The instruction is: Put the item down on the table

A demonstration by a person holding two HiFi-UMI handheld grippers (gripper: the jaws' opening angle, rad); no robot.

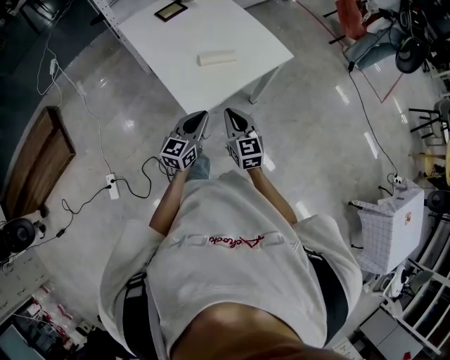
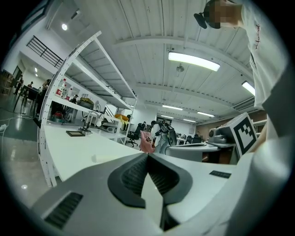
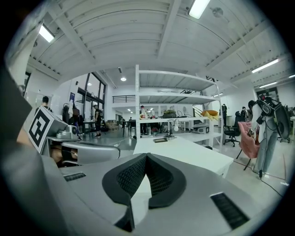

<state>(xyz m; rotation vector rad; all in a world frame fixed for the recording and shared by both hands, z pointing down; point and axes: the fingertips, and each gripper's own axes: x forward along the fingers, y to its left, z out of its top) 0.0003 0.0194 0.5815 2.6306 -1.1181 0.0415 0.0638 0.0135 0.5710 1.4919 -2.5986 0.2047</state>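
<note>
Both grippers are held side by side, close to the person's chest, over the floor just short of the table's near corner. The left gripper (image 1: pixel 201 117) is fully closed: in its own view the ribbed pads meet at the tips and nothing is held between them. The right gripper (image 1: pixel 230 114) is likewise closed tip to tip and empty.

The block (image 1: pixel 216 58), a pale oblong bar, lies flat on the white table (image 1: pixel 239 28), towards its right edge and well apart from both grippers. A dark frame (image 1: pixel 171 11) lies at the table's far side, apart from the block. With the block on the table and neither gripper loaded, the placing is judged complete.

Handling, as judged from appearance only:
- The block is taken to be light and rigid, with a smooth face that may slip under a weak grip
- Hold is best taken across the two long sides, at mid-length, so that the bar is kept level
- No fragility is suggested
</note>
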